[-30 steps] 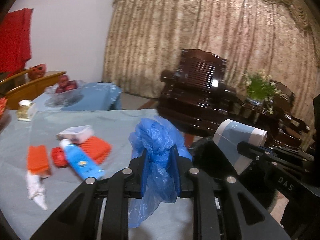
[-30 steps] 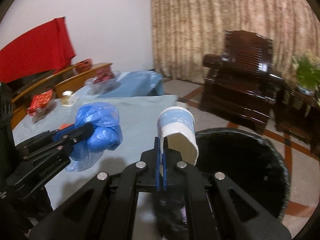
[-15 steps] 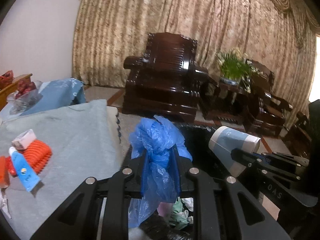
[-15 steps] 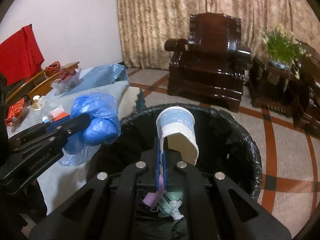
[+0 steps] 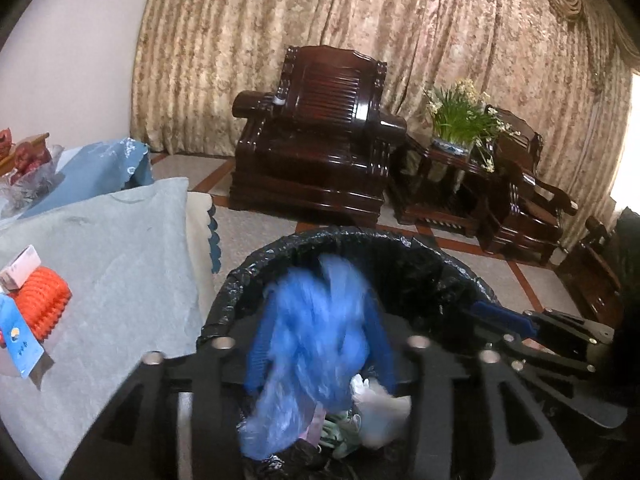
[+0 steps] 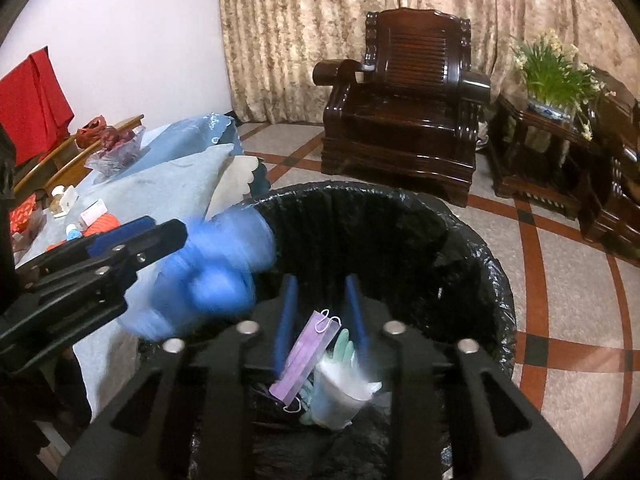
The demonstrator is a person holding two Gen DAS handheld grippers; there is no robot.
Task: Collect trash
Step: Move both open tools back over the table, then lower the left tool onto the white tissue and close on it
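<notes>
A bin lined with a black bag (image 5: 400, 248) (image 6: 472, 256) stands beside the table. My left gripper (image 5: 320, 340) is open over the bin, and the crumpled blue plastic bag (image 5: 316, 332) is blurred between its jaws, dropping free; it also shows in the right wrist view (image 6: 208, 272). My right gripper (image 6: 320, 312) is open and empty above the bin. The paper cup (image 6: 340, 392) lies inside the bin next to a purple face mask (image 6: 306, 356) and other waste.
A table with a light blue cloth (image 5: 112, 264) is left of the bin, with an orange brush (image 5: 42, 304), a blue tube (image 5: 18, 340) and a small box (image 5: 18, 266). Dark wooden armchairs (image 5: 320, 152) and a potted plant (image 5: 464, 120) stand behind.
Both grippers moved further over the bin and opened. The paper cup fell from the right gripper into the bin. The blue bag is slipping out of the left gripper.
</notes>
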